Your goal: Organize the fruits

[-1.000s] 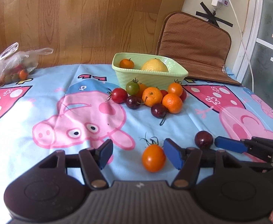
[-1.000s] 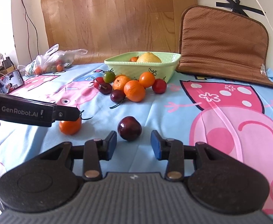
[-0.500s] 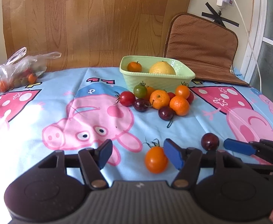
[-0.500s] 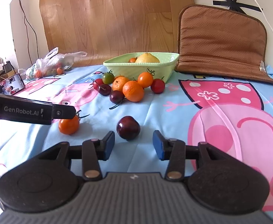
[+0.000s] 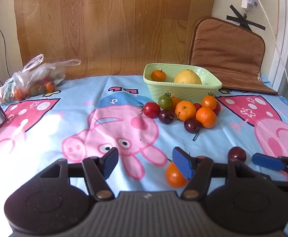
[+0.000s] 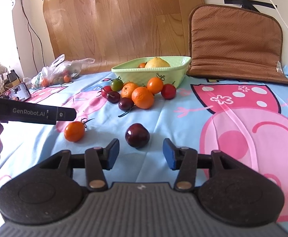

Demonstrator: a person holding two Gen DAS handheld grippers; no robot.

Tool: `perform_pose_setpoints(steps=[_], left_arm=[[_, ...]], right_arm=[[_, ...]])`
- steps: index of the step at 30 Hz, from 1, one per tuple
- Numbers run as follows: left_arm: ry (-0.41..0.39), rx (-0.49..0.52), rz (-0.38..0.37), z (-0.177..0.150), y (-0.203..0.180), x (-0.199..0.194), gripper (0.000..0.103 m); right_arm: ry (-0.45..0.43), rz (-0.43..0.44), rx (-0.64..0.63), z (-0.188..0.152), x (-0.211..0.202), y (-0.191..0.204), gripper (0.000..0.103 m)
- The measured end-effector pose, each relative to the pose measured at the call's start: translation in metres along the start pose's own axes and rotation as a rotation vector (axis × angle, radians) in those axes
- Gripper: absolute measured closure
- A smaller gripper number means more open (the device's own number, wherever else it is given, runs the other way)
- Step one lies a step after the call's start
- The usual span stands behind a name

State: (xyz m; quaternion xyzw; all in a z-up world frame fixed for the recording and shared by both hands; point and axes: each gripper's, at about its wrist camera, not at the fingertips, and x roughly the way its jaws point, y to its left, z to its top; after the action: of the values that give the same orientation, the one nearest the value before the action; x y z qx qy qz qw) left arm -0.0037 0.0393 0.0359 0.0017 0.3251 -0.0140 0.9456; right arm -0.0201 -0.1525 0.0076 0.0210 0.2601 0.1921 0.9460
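Left-wrist view: my left gripper is spread, empty, orange tomato beside its right pad. Right-wrist view: right gripper, jaws just widened, faces the dark plum; next I advance, pinch, carry to the green bowl.

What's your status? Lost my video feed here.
Left gripper open, orange tomato by its right jaw. Right gripper jaws just opening, dark plum loose ahead of them. Green basket beyond, fruit pile in front.

Right gripper jaws have just been opening wider around nothing; the dark cherry lies just beyond them.
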Motion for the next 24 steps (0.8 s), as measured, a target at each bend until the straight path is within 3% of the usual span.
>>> perform_pose_setpoints(steps=[16,24], left_arm=[[-0.11,-0.051,0.167,0.02,0.034,-0.018,0.038],[-0.128,-0.065,0.19,0.023,0.039,-0.022,0.036]], right_arm=[[-0.035,0.032,0.013,-0.002,-0.007,-0.002,0.047],[-0.043,0.041,0.015,-0.002,-0.008,-0.004,0.046]])
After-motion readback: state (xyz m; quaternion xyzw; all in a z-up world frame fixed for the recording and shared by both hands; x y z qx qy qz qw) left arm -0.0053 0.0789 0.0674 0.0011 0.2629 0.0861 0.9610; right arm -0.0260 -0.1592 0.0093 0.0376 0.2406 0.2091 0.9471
